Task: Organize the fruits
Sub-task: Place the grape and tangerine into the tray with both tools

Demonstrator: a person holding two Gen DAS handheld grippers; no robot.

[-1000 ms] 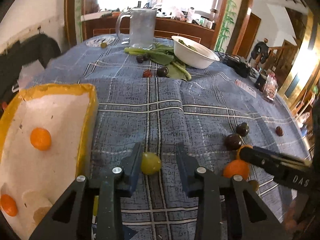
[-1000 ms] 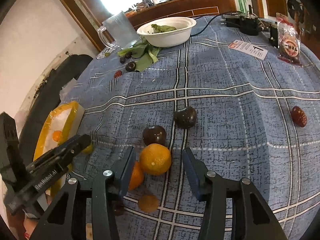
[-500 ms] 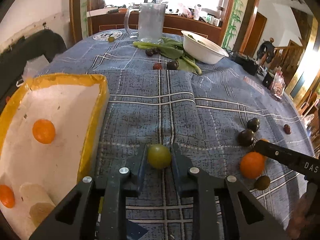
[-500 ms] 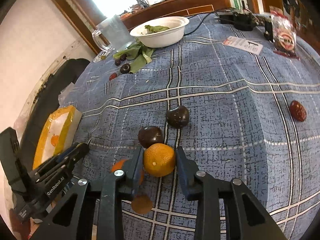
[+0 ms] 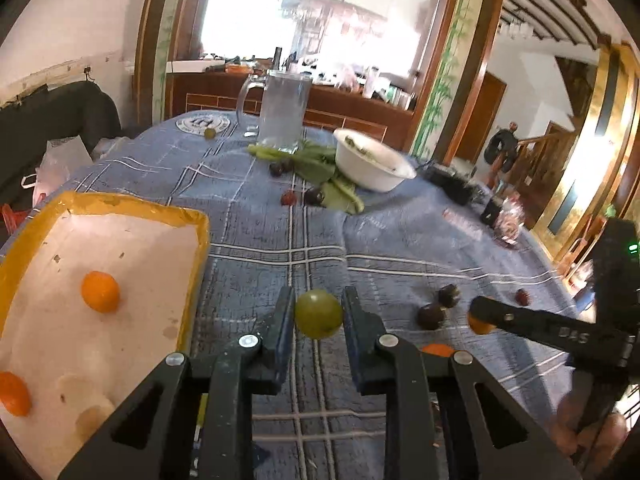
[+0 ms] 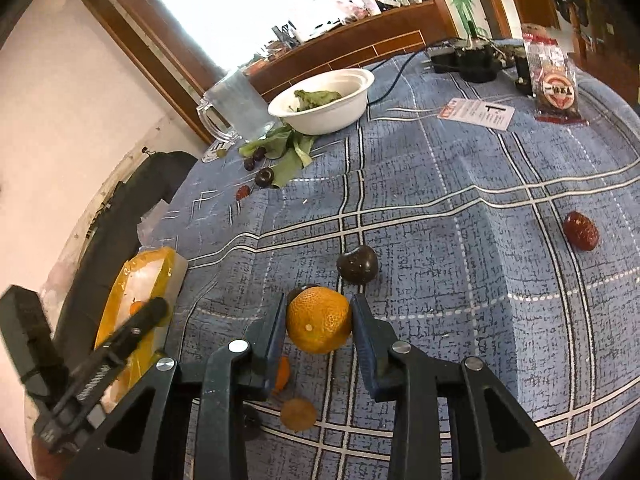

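Two round fruits are clamped at once, the green fruit (image 5: 319, 313) in the left hand-held gripper (image 5: 316, 334) beside the yellow tray (image 5: 196, 258) and the orange (image 6: 319, 319) in the right hand-held gripper (image 6: 318, 334) above the desk (image 6: 460, 240); either could squirt free and roll.

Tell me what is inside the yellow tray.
The yellow tray holds two small oranges: one near the middle, one at the lower left edge. Pale round lumps lie beside it. The near corner is hidden by the left claw.
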